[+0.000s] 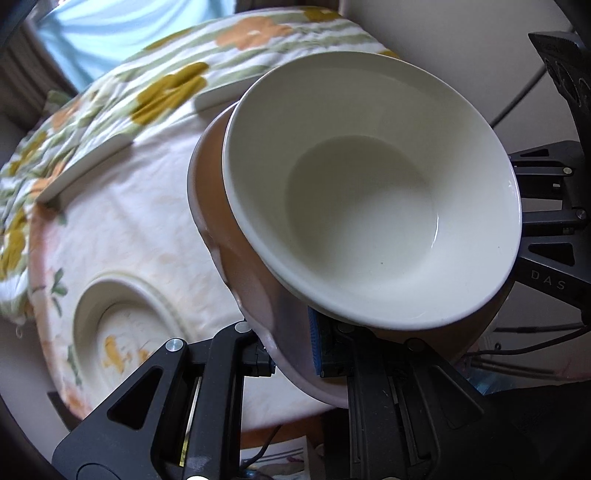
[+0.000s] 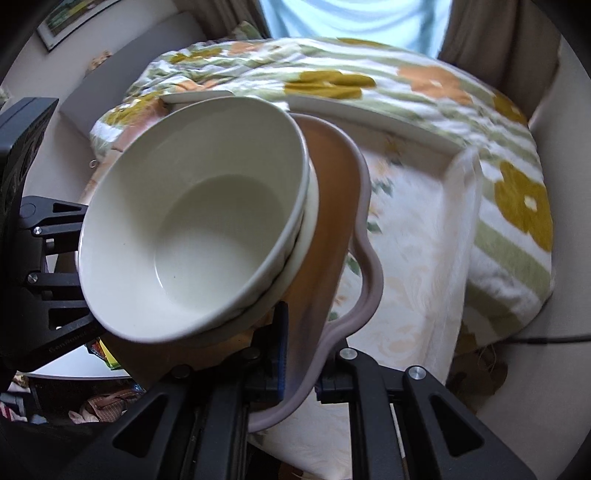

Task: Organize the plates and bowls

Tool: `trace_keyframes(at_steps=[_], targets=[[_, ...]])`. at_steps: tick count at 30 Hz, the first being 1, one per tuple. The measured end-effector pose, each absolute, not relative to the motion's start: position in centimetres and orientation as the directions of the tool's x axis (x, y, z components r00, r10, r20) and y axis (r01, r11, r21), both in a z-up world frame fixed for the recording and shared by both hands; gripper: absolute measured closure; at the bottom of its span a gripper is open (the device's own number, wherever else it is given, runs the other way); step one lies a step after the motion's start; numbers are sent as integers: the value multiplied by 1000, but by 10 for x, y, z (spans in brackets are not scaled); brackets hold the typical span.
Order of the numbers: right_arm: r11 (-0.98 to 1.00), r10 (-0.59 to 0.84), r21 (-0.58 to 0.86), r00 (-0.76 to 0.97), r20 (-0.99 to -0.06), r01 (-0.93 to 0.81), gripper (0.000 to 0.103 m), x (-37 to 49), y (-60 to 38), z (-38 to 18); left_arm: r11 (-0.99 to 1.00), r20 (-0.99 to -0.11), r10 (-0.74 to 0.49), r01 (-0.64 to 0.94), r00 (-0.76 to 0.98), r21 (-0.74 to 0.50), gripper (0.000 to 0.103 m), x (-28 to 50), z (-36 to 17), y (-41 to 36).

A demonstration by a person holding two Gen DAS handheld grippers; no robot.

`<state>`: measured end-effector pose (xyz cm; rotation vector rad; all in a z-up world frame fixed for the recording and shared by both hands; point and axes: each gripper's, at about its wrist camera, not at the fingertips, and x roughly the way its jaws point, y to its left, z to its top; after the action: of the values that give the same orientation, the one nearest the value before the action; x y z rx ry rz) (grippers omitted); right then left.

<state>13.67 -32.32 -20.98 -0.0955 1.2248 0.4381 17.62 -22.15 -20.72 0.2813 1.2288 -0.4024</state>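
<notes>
Left gripper (image 1: 295,354) on dish (image 1: 280,332) rim

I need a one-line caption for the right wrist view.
Right gripper clamps wavy-rimmed dish carrying stacked white bowls.

Daylit window (image 2: 354,18) with brown curtains (image 2: 491,33), pale walls (image 2: 554,122), framed picture (image 2: 70,22).

Pretty clearly someone's home, a living room or bedroom kind of space. There's a low table (image 1: 122,221) under a pale flowery cloth, with a thick fleece blanket (image 2: 424,85) in green stripes and orange and mustard flowers bunched at its far side, towards 12 o'clock. Behind that a bright window (image 2: 351,18) with brown curtains (image 2: 491,40). Framed picture (image 2: 70,18) on the wall at 10 o'clock, clutter (image 2: 103,406) on the floor at 8.
</notes>
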Motion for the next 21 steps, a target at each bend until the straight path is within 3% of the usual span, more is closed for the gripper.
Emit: trace_keyframes(at_steps=[10, 21], targets=[[886, 298, 156, 278, -913, -437, 93, 136, -238, -191, 914, -941, -124, 406, 314, 15, 92, 150, -183, -134], [912, 289, 189, 242, -926, -365, 93, 135, -133, -218, 889, -962, -110, 457, 250, 17, 92, 166, -219, -28]])
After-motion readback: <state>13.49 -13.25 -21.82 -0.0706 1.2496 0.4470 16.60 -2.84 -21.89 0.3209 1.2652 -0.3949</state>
